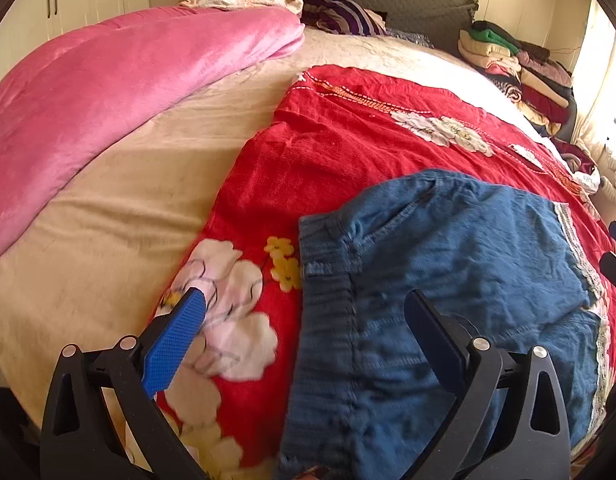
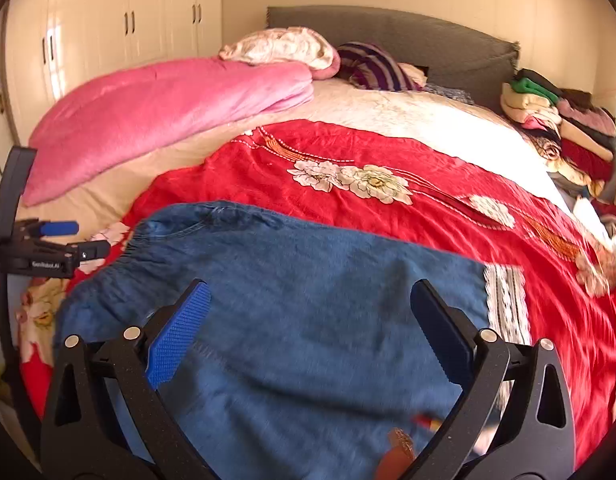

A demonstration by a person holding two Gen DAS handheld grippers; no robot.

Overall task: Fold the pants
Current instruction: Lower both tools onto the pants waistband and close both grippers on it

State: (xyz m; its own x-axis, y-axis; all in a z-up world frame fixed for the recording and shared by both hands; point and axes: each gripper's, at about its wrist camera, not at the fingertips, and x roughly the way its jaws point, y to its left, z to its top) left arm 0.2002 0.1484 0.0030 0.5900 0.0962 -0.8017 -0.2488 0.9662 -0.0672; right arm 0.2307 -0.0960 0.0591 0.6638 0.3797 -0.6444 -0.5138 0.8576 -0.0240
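The blue denim pants lie flat on the red floral blanket, directly under and ahead of the right gripper, with the elastic waistband off to its left and the lace-trimmed hem to its right. The left gripper hangs at the waistband end, one finger over the blanket's flowers and the other over the denim. Both grippers are released, jaws spread wide, holding nothing. The pants already look doubled leg over leg, so the step in hand is probably the next fold: each gripper needs to drop onto an edge, pinch every layer, and carry one end over the other. Beyond the grippers the bed holds a pink quilt far to the left, pillows near the grey headboard, and a stack of folded clothes far right. All sit well apart from the pants; nothing blocks the fold.
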